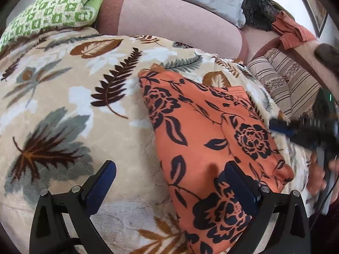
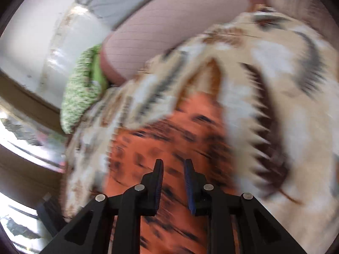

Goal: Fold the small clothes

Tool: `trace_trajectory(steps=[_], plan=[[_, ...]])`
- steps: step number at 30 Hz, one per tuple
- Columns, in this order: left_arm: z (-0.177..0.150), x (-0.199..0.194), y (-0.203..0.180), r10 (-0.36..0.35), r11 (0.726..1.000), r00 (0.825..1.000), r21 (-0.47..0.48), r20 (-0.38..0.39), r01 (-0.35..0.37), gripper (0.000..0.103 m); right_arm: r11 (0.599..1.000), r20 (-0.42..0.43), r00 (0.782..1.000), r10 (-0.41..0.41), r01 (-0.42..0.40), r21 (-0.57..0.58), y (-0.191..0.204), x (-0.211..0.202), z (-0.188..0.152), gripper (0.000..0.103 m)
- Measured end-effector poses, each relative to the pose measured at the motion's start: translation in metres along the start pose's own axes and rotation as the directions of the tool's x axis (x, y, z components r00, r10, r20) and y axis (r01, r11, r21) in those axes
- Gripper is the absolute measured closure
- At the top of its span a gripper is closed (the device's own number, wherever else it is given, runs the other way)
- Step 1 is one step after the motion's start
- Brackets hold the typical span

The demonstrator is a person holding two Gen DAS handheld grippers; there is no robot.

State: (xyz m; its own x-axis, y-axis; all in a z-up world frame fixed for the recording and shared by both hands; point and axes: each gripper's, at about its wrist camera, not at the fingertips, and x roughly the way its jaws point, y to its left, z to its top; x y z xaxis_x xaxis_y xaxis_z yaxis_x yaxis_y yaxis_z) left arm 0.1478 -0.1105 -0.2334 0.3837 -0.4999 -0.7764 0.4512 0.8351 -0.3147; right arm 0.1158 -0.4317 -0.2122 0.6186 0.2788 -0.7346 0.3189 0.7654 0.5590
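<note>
Right claw (image 2: 173,165) over motion-blurred garment (image 2: 169,131)

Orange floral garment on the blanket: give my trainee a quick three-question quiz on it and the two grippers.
1. True or false: the left gripper has its jaws spread wide.
2. What lies under the orange garment?
A. a leaf-print blanket
B. a bare wooden table
C. a tiled floor
3. Is anything pinched between the right gripper fingers?

Key:
1. True.
2. A.
3. No, a narrow gap shows between them, with nothing pinched there.
</note>
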Motion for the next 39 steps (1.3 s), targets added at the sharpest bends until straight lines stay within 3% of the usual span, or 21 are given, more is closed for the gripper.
trace_trajectory(steps=[4,5,6,7,8,12,16,19,22,26,29,33,37,39], plan=[[-0.002,0.000,-0.008,-0.085,0.996,0.996,0.006,-0.002,0.085,0.001,0.995,0.005,0.999,0.032,-0.033,0.097,-0.042,-0.020,-0.021,0.078],[-0.003,0.001,-0.011,-0.110,0.994,0.994,0.013,-0.011,0.110,0.001,0.991,0.004,0.999,0.050,-0.050,0.121,-0.051,-0.022,-0.023,0.070],[-0.004,0.004,-0.016,-0.124,0.992,0.992,0.025,-0.021,0.124,0.001,0.989,0.004,0.998,0.064,-0.064,0.132,-0.056,-0.023,-0.025,0.047],[-0.005,0.005,-0.019,-0.125,0.991,0.992,0.040,-0.028,0.126,0.001,0.987,0.006,0.997,0.078,-0.078,0.140,-0.059,-0.024,-0.026,0.034],[-0.006,0.007,-0.023,-0.118,0.991,0.992,0.058,-0.031,0.120,0.001,0.985,0.017,0.996,0.092,-0.094,0.142,-0.060,-0.025,-0.027,0.025],[-0.010,0.014,-0.031,-0.078,0.991,0.996,0.109,-0.051,0.083,0.001,0.982,0.000,0.993,0.119,-0.118,0.148,-0.066,-0.019,-0.027,0.025],[-0.008,0.027,-0.022,-0.205,0.978,0.970,0.024,-0.129,0.210,0.001,0.982,-0.099,0.987,0.124,-0.107,0.158,-0.070,0.008,-0.028,0.025],[-0.007,0.035,-0.016,-0.248,0.969,0.956,-0.023,-0.154,0.248,0.001,0.970,-0.111,0.975,0.190,-0.169,0.174,-0.076,0.016,-0.027,0.025],[-0.005,0.039,-0.015,-0.271,0.962,0.949,-0.043,-0.158,0.268,0.001,0.946,-0.120,0.951,0.284,-0.257,0.200,-0.084,0.019,-0.028,0.025],[-0.002,0.043,-0.023,-0.263,0.964,0.951,-0.016,-0.161,0.264,0.001,0.896,-0.171,0.886,0.431,-0.397,0.199,-0.070,0.030,-0.032,0.025],[-0.001,0.045,-0.028,-0.238,0.970,0.958,0.015,-0.158,0.244,0.001,0.932,-0.205,0.910,0.361,-0.348,0.099,-0.051,0.034,-0.034,0.025],[-0.001,0.047,-0.037,-0.173,0.980,0.973,0.076,-0.151,0.186,0.001,0.928,-0.190,0.909,0.370,-0.355,0.111,-0.048,0.037,-0.035,0.024],[-0.001,0.047,-0.039,-0.144,0.983,0.977,0.088,-0.154,0.159,0.001,0.947,-0.192,0.928,0.320,-0.319,0.041,-0.038,0.037,-0.041,0.029],[0.000,0.046,-0.038,-0.135,0.985,0.979,0.086,-0.155,0.149,0.001,0.916,-0.155,0.903,0.401,-0.391,0.090,-0.036,0.030,-0.039,0.031]])
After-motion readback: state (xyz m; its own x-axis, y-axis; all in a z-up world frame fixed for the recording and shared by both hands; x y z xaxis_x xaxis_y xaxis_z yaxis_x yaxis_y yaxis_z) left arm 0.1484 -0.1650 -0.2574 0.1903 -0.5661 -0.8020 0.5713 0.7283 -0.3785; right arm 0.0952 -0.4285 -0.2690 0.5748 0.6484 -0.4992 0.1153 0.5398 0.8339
